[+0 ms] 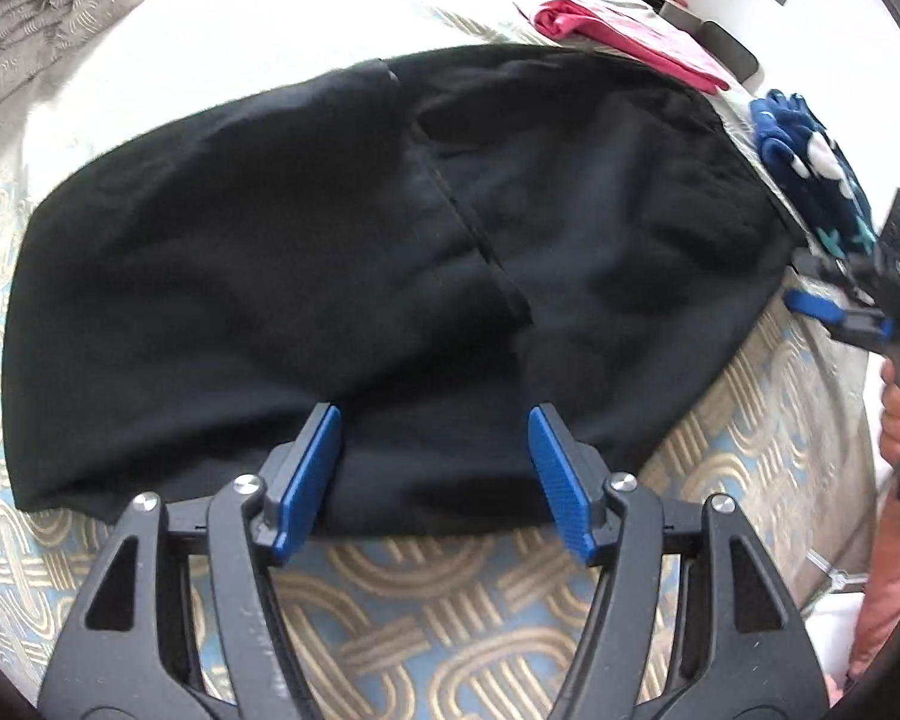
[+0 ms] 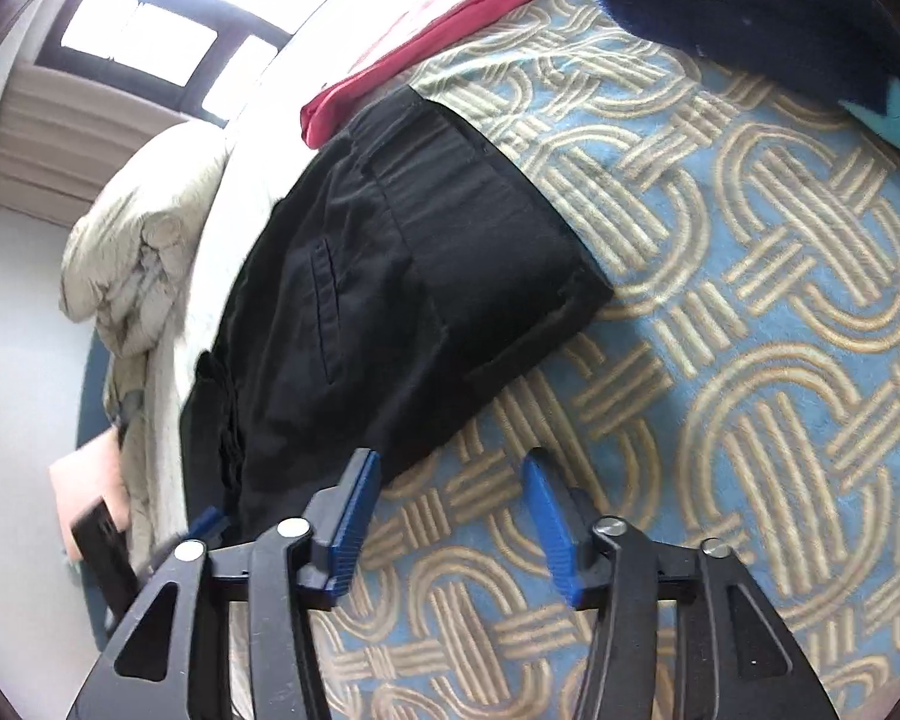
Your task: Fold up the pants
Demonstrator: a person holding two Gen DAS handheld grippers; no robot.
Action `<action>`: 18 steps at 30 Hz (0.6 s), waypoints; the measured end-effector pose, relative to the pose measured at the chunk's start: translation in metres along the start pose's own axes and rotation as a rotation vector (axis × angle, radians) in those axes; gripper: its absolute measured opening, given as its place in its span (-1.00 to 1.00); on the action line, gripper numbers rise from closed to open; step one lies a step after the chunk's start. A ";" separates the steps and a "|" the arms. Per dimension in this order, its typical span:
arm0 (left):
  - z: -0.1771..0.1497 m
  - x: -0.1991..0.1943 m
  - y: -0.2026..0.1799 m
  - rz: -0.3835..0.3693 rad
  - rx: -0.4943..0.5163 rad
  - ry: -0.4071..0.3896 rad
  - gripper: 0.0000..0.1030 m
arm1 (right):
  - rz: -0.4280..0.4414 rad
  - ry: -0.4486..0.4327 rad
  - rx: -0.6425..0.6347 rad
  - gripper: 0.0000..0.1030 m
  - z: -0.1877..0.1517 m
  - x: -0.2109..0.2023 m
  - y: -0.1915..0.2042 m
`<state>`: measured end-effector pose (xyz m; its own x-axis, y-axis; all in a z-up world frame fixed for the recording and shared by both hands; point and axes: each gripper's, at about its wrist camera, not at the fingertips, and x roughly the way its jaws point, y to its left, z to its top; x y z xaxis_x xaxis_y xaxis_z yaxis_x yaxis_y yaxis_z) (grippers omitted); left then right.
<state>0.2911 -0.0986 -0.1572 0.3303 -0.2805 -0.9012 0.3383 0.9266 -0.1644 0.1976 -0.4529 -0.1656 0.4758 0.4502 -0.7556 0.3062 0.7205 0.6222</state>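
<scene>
Black pants [image 1: 306, 276] lie folded lengthwise on the patterned bed cover, one layer's edge crossing the middle. My left gripper [image 1: 435, 420] is open, its blue fingers straddling the pants' near edge just above the cloth. In the right wrist view the pants [image 2: 390, 276] show their waistband and a pocket slit. My right gripper [image 2: 450, 462] is open and empty over the bed cover, beside the pants' near corner. The right gripper also shows at the right edge of the left wrist view [image 1: 840, 306].
The bed cover [image 2: 750, 360] is blue with tan loops. A folded red garment [image 1: 624, 36] lies beyond the pants. A blue plush cloth with white patches [image 1: 810, 150] lies at the right. A beige quilt [image 2: 138, 252] is bunched at the bed's far end.
</scene>
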 end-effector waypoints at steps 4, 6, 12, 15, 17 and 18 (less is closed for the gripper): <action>-0.003 -0.013 0.007 -0.038 -0.053 -0.014 0.27 | 0.021 -0.036 0.026 0.29 0.009 0.010 0.006; -0.001 -0.018 0.010 -0.041 -0.073 -0.029 0.27 | 0.026 -0.060 0.059 0.32 0.013 0.014 0.006; 0.015 -0.025 0.022 0.013 -0.103 -0.074 0.29 | 0.017 -0.132 0.136 0.41 0.021 0.018 0.010; 0.020 -0.025 0.026 0.050 -0.103 -0.085 0.29 | -0.019 -0.152 0.127 0.22 0.020 0.016 0.014; 0.021 -0.027 0.027 0.071 -0.103 -0.099 0.29 | -0.045 -0.153 0.124 -0.20 0.023 0.015 0.014; 0.021 -0.027 0.028 0.081 -0.107 -0.105 0.29 | -0.052 -0.148 0.127 -0.35 0.024 0.015 0.013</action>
<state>0.3096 -0.0705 -0.1286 0.4452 -0.2235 -0.8671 0.2135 0.9669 -0.1397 0.2279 -0.4496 -0.1639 0.5695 0.3252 -0.7549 0.4310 0.6639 0.6111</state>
